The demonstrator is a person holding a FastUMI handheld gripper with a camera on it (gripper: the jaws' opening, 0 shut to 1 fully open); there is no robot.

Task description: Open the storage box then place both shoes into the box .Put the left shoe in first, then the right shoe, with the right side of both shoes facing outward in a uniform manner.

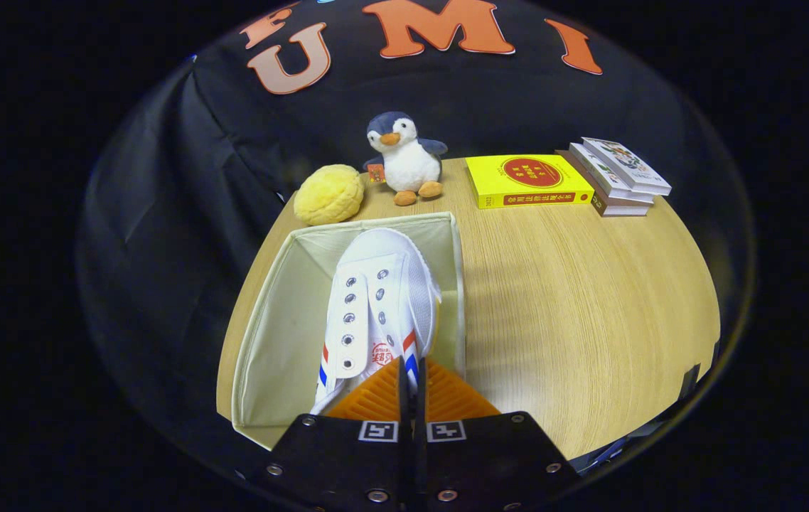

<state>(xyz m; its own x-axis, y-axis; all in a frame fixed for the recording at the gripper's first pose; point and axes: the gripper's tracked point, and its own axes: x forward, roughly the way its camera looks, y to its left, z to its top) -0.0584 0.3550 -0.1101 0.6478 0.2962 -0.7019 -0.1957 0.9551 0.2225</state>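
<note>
in the lower middle of the frame the gripper (412,380) has its two fingers pressed together on the heel end of a white shoe (379,306), which hangs toe-forward over the open storage box (273,334), close to the box's right wall with bare room on its left side. right of the box the wooden table (575,299) lies bare up to a yellow book (527,181) and a stack of books (618,178), while a yellow ball (329,194) and a penguin toy (404,158) stand just beyond the box's far rim.
</note>
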